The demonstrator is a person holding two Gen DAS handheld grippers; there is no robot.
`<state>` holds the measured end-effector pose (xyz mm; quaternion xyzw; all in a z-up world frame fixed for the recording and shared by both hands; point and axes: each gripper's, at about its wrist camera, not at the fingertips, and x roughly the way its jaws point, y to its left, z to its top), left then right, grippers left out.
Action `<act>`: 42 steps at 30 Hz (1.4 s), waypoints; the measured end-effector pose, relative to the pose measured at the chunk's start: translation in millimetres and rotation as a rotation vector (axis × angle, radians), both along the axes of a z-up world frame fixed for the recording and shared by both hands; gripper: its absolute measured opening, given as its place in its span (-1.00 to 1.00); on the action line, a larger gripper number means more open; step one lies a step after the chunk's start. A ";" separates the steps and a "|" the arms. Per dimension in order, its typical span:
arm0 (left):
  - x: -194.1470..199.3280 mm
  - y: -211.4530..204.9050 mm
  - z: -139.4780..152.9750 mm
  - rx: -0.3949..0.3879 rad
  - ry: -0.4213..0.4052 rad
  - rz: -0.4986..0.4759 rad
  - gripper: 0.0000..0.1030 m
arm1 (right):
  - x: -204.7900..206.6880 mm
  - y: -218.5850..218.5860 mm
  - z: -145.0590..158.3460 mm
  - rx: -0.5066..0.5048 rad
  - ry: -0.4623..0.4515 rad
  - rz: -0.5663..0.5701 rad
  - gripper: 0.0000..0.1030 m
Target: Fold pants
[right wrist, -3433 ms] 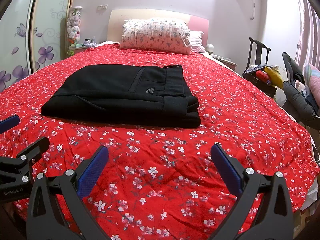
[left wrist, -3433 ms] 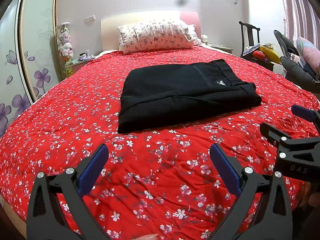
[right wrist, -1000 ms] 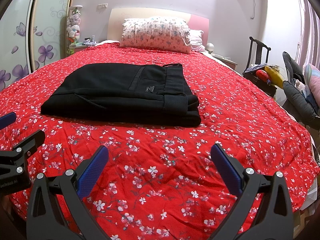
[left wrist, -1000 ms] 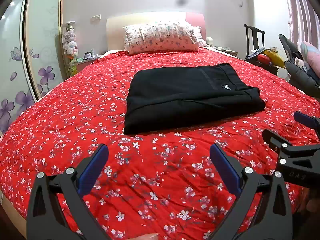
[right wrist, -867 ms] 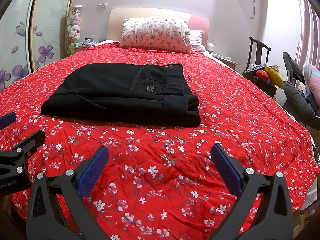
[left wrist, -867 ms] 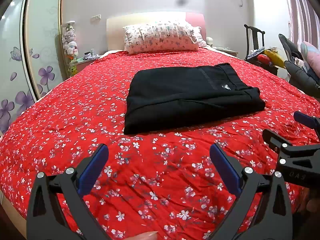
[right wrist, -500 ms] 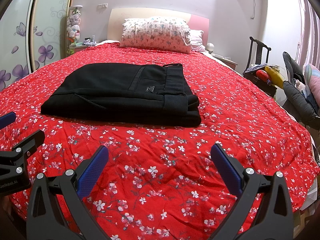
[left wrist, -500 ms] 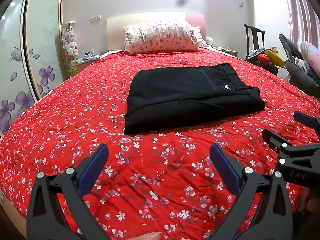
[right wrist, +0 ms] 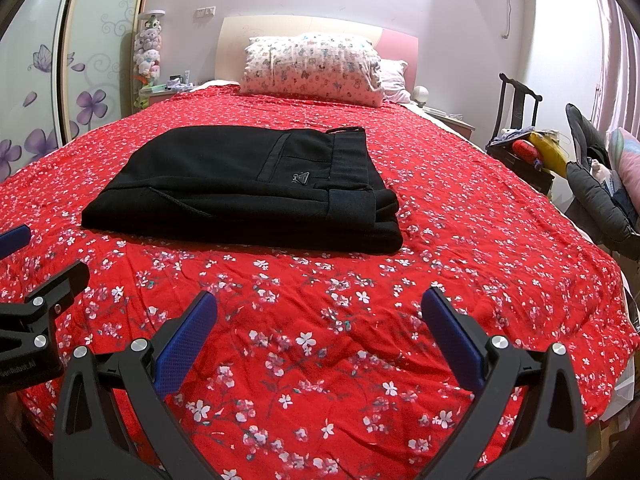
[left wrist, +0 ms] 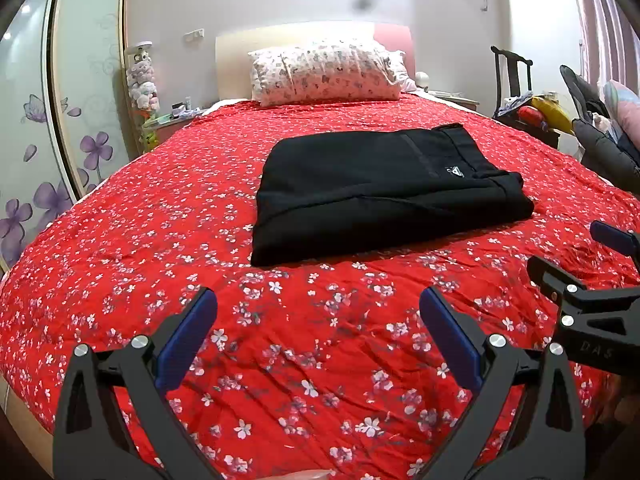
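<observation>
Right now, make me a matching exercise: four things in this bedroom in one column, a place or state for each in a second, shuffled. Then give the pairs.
Things:
1. black pants
2. patterned pillow
3. left gripper
4. stuffed toys

Places or states:
A. open, holding nothing, above the near part of the red bedspread
B. stacked beside the wardrobe door, left of the headboard
C. folded, lying flat mid-bed
D. against the headboard

Pairs: 1-C, 2-D, 3-A, 4-B

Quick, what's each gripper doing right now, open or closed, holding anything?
Left gripper: open, holding nothing, above the red bedspread.
Right gripper: open, holding nothing, short of the folded black pants.
</observation>
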<state>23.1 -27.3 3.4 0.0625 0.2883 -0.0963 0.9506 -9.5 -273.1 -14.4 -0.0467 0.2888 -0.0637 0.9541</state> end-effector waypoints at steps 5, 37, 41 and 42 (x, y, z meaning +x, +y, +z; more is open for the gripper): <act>0.0 -0.3 -0.6 -0.002 0.001 -0.001 0.96 | 0.1 -0.1 -0.1 0.000 0.000 0.000 0.97; -3.4 -0.1 -1.6 0.009 -0.024 -0.002 0.96 | 0.4 -1.3 -1.1 0.001 0.002 0.002 0.97; -1.6 -0.5 -2.2 0.008 -0.011 -0.001 0.96 | 1.2 -2.4 -1.1 0.000 0.001 0.002 0.97; -1.6 -0.2 -2.0 0.007 -0.011 0.000 0.96 | 1.0 -2.5 -1.7 0.000 0.001 0.003 0.97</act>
